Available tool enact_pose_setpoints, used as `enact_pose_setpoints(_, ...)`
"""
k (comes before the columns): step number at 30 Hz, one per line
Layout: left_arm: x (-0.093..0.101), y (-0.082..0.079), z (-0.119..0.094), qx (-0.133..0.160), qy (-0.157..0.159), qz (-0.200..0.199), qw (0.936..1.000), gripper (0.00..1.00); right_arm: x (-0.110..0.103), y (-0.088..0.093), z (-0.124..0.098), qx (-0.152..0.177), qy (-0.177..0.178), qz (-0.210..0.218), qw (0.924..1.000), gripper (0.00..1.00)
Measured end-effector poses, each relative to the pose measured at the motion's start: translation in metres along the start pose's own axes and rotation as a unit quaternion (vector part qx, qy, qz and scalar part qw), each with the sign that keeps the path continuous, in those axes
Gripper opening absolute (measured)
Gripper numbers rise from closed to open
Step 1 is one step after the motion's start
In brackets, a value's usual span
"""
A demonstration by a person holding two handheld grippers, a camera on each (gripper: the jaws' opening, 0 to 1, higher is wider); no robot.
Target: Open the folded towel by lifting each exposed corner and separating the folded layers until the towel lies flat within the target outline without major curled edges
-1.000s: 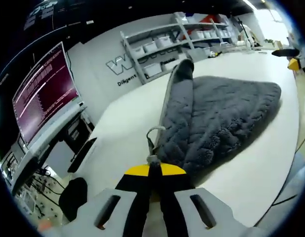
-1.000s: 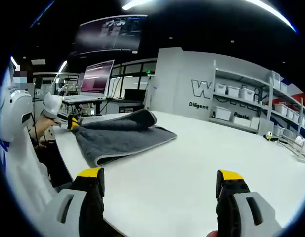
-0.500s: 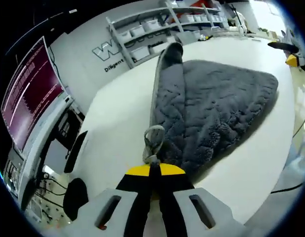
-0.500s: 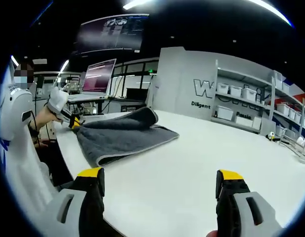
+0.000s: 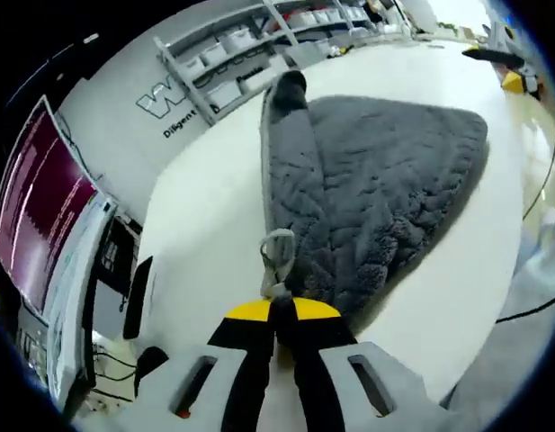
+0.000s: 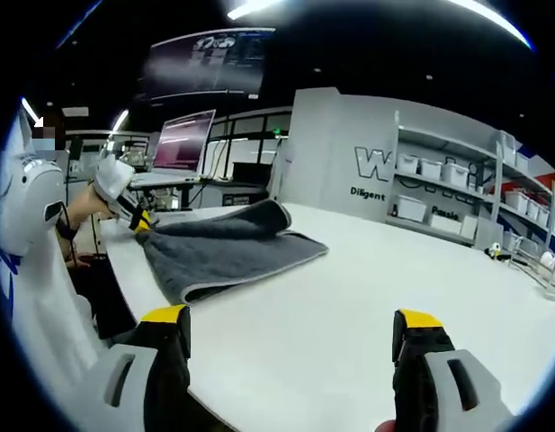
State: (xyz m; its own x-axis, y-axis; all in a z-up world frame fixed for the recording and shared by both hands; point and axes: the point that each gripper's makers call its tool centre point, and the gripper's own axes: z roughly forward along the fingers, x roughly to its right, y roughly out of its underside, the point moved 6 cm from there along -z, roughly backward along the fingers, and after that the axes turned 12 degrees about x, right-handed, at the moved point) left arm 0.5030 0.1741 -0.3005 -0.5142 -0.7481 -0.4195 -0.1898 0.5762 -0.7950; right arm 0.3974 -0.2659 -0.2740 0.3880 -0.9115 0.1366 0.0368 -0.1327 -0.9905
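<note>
In the left gripper view I am seeing my left gripper (image 5: 277, 310) clenched, its yellow-tipped jaws pinching the hanging loop (image 5: 276, 258) at the near corner of the grey towel (image 5: 376, 189). The towel is lying folded on the white table (image 5: 201, 225), its upper layer draping away from me toward the shelving (image 5: 259, 36). In the right gripper view my right gripper (image 6: 290, 328) is hovering released, jaws wide apart above the table, well apart from the towel (image 6: 223, 247), where the left gripper (image 6: 138, 219) is gripping its far corner.
</note>
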Motion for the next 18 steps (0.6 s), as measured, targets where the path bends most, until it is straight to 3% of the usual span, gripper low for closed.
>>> enact_pose_setpoints(3, -0.008, -0.001, -0.006, 0.028, -0.013, -0.017, 0.9994, 0.13, 0.004, 0.003, -0.001, -0.005, 0.006, 0.002, 1.0000, 0.94)
enact_pose_setpoints(5, -0.012, -0.006, -0.014, 0.063, -0.012, -0.034, 0.9974, 0.18, 0.005, 0.002, -0.001, -0.003, 0.011, 0.004, 0.9999, 0.94)
enact_pose_setpoints(7, -0.014, -0.014, -0.023, 0.108, 0.000, -0.074, 0.9914, 0.22, 0.004, 0.002, -0.001, 0.002, 0.011, 0.007, 0.9999, 0.94)
enact_pose_setpoints(9, -0.015, -0.024, -0.033, 0.154, 0.022, -0.116, 0.9810, 0.26, 0.002, 0.003, -0.001, 0.003, 0.007, 0.010, 0.9999, 0.94)
enact_pose_setpoints(13, -0.012, -0.038, -0.049, 0.204, 0.072, -0.117, 0.9693, 0.36, 0.002, 0.006, -0.001, -0.004, 0.006, 0.010, 0.9999, 0.94)
enact_pose_setpoints(18, -0.007, -0.054, -0.057, 0.243, 0.088, -0.107, 0.9600, 0.54, 0.003, 0.005, -0.001, 0.000, 0.007, 0.010, 0.9999, 0.94)
